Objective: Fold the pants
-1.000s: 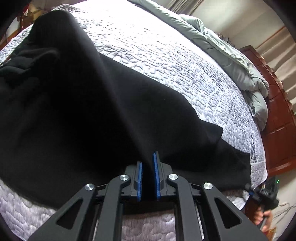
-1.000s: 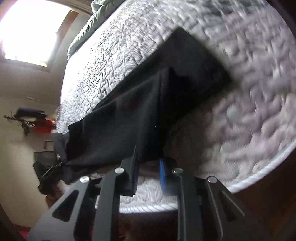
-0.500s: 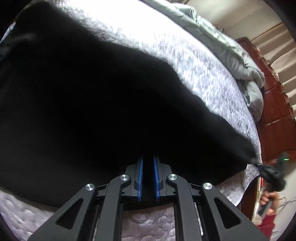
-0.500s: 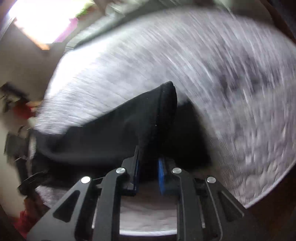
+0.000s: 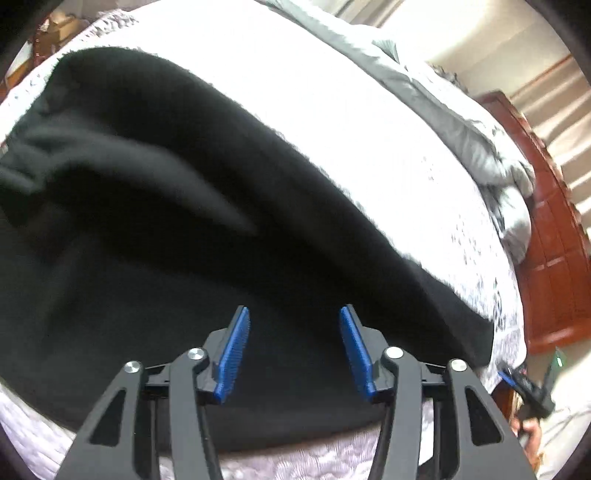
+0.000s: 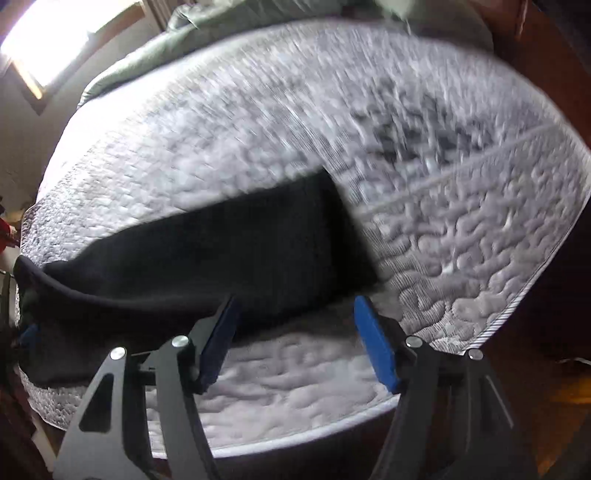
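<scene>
The black pants (image 5: 184, 221) lie spread across the white quilted mattress (image 5: 332, 92), with a soft ridge of fabric at the left. My left gripper (image 5: 293, 310) hovers over their near part. Its jaws are opening, and its blue pads (image 5: 236, 347) stand apart, clear of the cloth. In the right wrist view the leg end of the pants (image 6: 240, 251) lies flat near the mattress edge (image 6: 295, 439). My right gripper (image 6: 295, 300) hangs just above it, jaws opening, with nothing pressed between them. The right gripper (image 5: 532, 391) also shows at the far right of the left wrist view, held in a hand.
A grey duvet (image 5: 461, 122) is bunched along the far side of the bed, also seen as the duvet (image 6: 166, 48). Red-brown wooden furniture (image 5: 554, 258) stands beyond the bed's right end. A bright window (image 6: 55, 33) is at upper left. The bed's corner drops off at right.
Both grippers were shut on black fabric and have opened and let it go. The lifted fold has dropped flat onto the mattress. Both grippers have risen a little.
</scene>
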Demonstrator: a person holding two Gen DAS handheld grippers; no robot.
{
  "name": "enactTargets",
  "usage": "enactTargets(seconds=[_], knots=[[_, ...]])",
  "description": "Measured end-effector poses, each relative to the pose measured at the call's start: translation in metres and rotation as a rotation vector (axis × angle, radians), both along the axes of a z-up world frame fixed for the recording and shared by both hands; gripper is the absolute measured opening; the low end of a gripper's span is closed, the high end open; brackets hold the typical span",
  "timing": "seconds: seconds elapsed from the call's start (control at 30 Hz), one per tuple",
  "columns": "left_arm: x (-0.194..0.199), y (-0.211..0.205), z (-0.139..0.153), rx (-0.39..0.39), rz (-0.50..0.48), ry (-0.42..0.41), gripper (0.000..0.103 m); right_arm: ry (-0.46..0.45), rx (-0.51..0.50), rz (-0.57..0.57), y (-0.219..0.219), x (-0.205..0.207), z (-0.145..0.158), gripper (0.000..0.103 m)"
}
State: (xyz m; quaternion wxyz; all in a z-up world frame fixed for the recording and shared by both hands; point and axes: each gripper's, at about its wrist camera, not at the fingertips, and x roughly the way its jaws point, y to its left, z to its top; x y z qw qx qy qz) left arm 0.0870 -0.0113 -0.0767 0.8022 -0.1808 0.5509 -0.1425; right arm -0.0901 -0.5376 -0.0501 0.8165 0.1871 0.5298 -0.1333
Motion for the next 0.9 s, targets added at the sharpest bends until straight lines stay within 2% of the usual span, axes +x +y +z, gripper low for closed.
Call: enactTargets(seconds=[0.07, 0.1, 0.17, 0.3, 0.4, 0.57, 0.7, 0.73, 0.77, 0.8, 0.83, 0.87, 0.9], knots=[[0.019, 0.0, 0.011, 0.031, -0.009, 0.001, 0.056, -0.071, 0.05, 0.076, 0.02, 0.007, 0.013, 0.071], [0.025, 0.001, 0.015, 0.029, -0.009, 0.0, 0.059, -0.099, 0.1, 0.153, 0.035, 0.015, 0.019, 0.075], [0.04, -0.004, 0.021, 0.014, -0.018, 0.013, 0.074, -0.129, 0.151, 0.29, 0.063, 0.031, 0.022, 0.076], [0.074, -0.012, 0.024, 0.039, -0.001, 0.047, 0.075, -0.11, 0.154, 0.54, 0.14, 0.078, 0.012, 0.079], [0.095, -0.011, 0.015, 0.043, 0.017, 0.105, 0.076, -0.094, 0.183, 0.682, 0.184, 0.102, 0.001, 0.082], [0.121, -0.014, 0.005, 0.098, 0.016, 0.143, 0.076, -0.048, 0.176, 0.773, 0.223, 0.135, -0.019, 0.083], [0.133, 0.021, 0.0, 0.126, 0.008, 0.149, 0.079, -0.019, 0.188, 0.808, 0.241, 0.15, -0.033, 0.082], [0.137, 0.024, -0.001, 0.134, 0.001, 0.158, 0.081, -0.013, 0.191, 0.82, 0.245, 0.154, -0.037, 0.079], [0.143, 0.026, -0.003, 0.144, -0.006, 0.168, 0.082, -0.009, 0.196, 0.832, 0.247, 0.154, -0.04, 0.065], [0.145, 0.036, -0.007, 0.149, -0.009, 0.175, 0.082, 0.001, 0.206, 0.844, 0.249, 0.156, -0.044, 0.044], [0.149, 0.039, -0.009, 0.155, -0.006, 0.184, 0.082, 0.009, 0.207, 0.847, 0.251, 0.157, -0.049, 0.033], [0.154, 0.042, -0.012, 0.157, 0.001, 0.198, 0.082, 0.014, 0.205, 0.849, 0.251, 0.157, -0.051, 0.016], [0.156, 0.043, -0.014, 0.153, 0.0, 0.209, 0.082, 0.015, 0.212, 0.85, 0.249, 0.155, -0.052, 0.013]])
